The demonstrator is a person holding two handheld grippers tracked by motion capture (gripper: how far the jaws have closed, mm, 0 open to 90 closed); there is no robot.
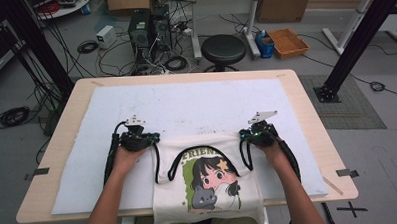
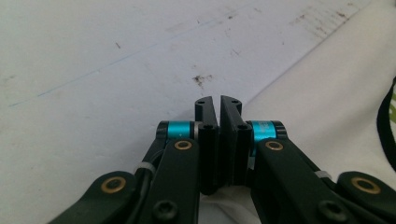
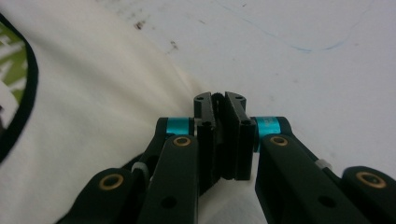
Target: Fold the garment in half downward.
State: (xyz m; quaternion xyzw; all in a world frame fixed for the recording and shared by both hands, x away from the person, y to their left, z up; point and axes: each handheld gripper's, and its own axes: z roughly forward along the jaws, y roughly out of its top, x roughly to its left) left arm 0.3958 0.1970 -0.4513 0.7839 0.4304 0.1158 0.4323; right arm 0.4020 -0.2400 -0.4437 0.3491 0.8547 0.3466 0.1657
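A cream tote bag (image 1: 169, 193) with a cartoon girl print and black handles lies on the white mat (image 1: 186, 102), its lower end hanging over the table's near edge. My left gripper (image 1: 152, 139) sits at the bag's top left corner. In the left gripper view its jaws (image 2: 219, 100) stand together on the edge of the cloth (image 2: 327, 102). My right gripper (image 1: 244, 135) sits at the top right corner, its jaws (image 3: 219, 95) likewise closed where the bag's edge (image 3: 93, 93) meets them. Both hands rest low on the mat.
The mat covers most of a light wooden table (image 1: 306, 113). Beyond the far edge stand a black stool (image 1: 224, 48), computer towers (image 1: 146, 29) with floor cables, and an orange tray (image 1: 287, 41). Black frame posts rise at both sides.
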